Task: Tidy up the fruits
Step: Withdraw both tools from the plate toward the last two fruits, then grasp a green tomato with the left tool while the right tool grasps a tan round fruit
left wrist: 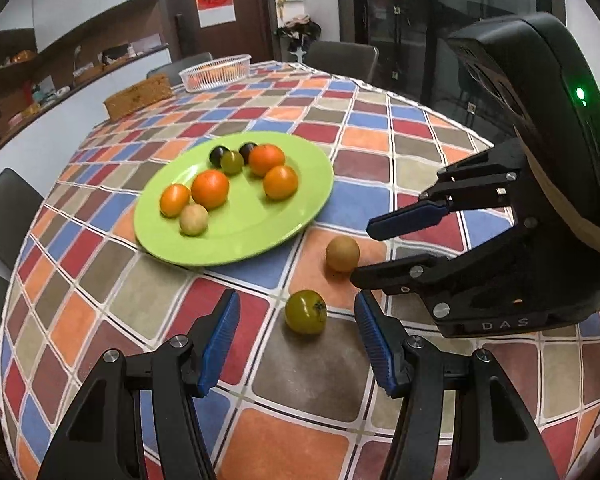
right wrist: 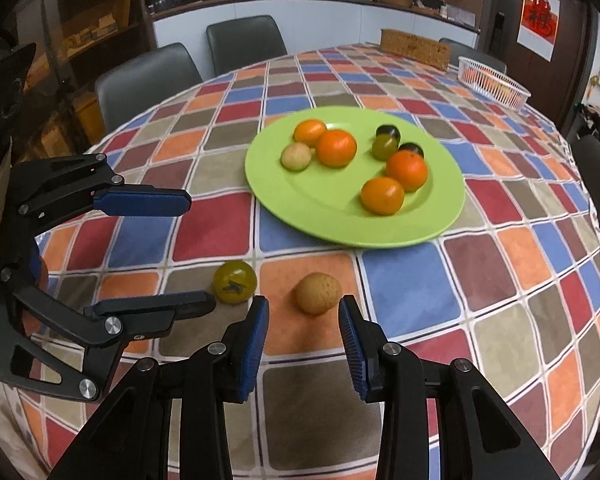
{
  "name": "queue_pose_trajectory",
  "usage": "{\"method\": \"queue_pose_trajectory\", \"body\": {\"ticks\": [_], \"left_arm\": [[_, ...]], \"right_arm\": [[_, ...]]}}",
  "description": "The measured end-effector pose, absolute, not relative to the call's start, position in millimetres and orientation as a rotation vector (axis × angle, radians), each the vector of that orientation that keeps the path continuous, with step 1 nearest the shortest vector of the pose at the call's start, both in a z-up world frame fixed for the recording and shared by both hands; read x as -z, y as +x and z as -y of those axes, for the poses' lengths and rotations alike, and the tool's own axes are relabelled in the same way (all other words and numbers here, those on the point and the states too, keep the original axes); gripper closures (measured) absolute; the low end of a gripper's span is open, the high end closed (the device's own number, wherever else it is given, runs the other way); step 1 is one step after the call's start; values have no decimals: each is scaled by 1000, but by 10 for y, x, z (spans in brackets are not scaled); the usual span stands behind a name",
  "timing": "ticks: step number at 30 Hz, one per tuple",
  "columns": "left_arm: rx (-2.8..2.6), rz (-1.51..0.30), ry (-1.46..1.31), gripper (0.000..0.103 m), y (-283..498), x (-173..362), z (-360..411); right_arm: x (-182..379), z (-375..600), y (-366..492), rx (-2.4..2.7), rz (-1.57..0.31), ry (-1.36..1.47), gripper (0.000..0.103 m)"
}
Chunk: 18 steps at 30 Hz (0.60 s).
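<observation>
- Green plate [right wrist: 440,216] sits mid-table on the checkered tablecloth [right wrist: 404,280]. You have eight fruits on it: four oranges [right wrist: 336,148], one pale tan fruit [right wrist: 296,156], one green fruit [right wrist: 385,147], two dark ones [right wrist: 388,132].
- Off the plate, near its rim: a green tomato [left wrist: 305,311] and a tan round fruit [left wrist: 342,254], apart from each other.
- Your left gripper [left wrist: 298,350] is spread wide, tomato just ahead between the fingers, not touching.
- Your right gripper [right wrist: 303,346] is spread too, tan fruit just ahead of its tips.
- White basket [right wrist: 494,82] at the far edge holds orange items, too blurred to identify.
</observation>
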<state>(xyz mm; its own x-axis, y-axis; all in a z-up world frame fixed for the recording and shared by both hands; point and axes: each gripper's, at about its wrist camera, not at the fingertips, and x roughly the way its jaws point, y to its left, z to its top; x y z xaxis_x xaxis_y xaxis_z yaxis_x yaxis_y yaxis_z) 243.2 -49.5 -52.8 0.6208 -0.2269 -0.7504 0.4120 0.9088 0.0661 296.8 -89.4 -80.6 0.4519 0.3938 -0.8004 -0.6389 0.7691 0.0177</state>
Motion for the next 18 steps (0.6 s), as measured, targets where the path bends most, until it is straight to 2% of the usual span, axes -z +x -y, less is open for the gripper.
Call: {"method": "queue_pose_trajectory", "body": {"ticks": [7,14,18], "left_arm": [[392,-859,234,45,2493,655,504],[398,-892,192,60,2574,727,469],[397,-901,187,65,2589,769,493]], "right_arm": [[929,881,3054,-647,-926,-299,66],[978,845,3114,-644,-929,-300,66],[989,824,3137,-643,-930,-300,68]]}}
